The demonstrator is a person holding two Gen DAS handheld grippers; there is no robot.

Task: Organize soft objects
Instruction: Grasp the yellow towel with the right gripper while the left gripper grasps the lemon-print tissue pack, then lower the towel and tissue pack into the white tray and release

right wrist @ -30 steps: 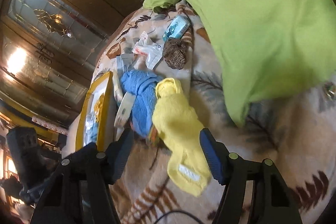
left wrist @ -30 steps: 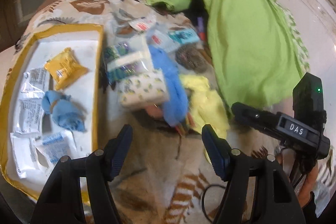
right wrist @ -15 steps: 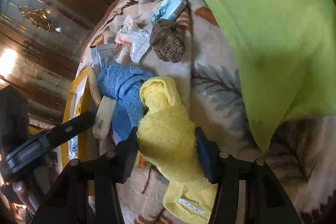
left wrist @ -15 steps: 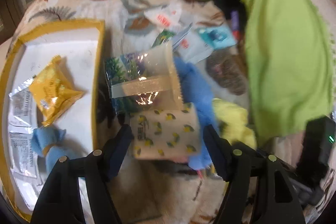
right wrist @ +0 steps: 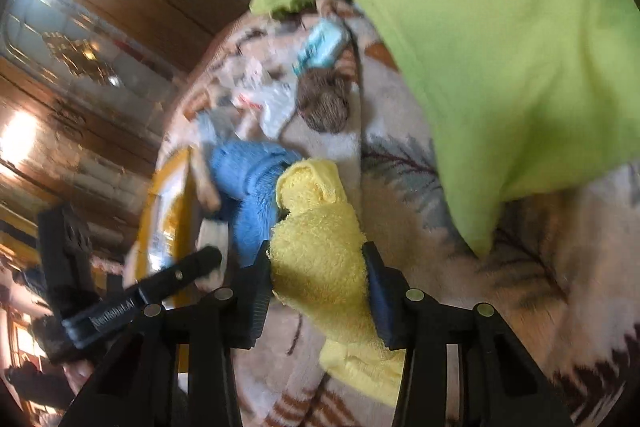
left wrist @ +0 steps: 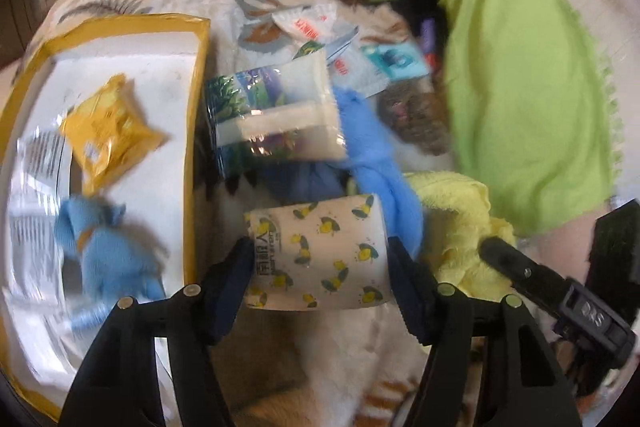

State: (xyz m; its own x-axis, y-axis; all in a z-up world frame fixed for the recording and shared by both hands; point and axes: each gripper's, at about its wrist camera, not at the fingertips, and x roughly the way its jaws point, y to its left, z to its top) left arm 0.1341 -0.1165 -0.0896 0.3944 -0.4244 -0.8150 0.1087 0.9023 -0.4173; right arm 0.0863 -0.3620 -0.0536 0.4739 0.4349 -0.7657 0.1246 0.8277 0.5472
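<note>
A: Left gripper (left wrist: 318,273) state?
B: Jaws pressed against both sides of the lemon-print tissue pack (left wrist: 320,253). Pack sits near, just right of the yellow-rimmed tray (left wrist: 196,131), on the leaf-print blanket (left wrist: 340,355).
A: Right?
B: Right gripper (right wrist: 318,281) pinching the yellow towel (right wrist: 320,247) mid-length; towel lies on the blanket, touching the blue towel (right wrist: 252,187) to its left. Green cloth (right wrist: 500,27) far right.
A: In the tray?
B: Yellow packet (left wrist: 106,131), small blue cloth bundle (left wrist: 104,251).

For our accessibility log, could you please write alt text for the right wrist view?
The right gripper pinches a fluffy yellow towel on a leaf-patterned blanket. A blue towel lies left of it, a large lime-green cloth behind.
</note>
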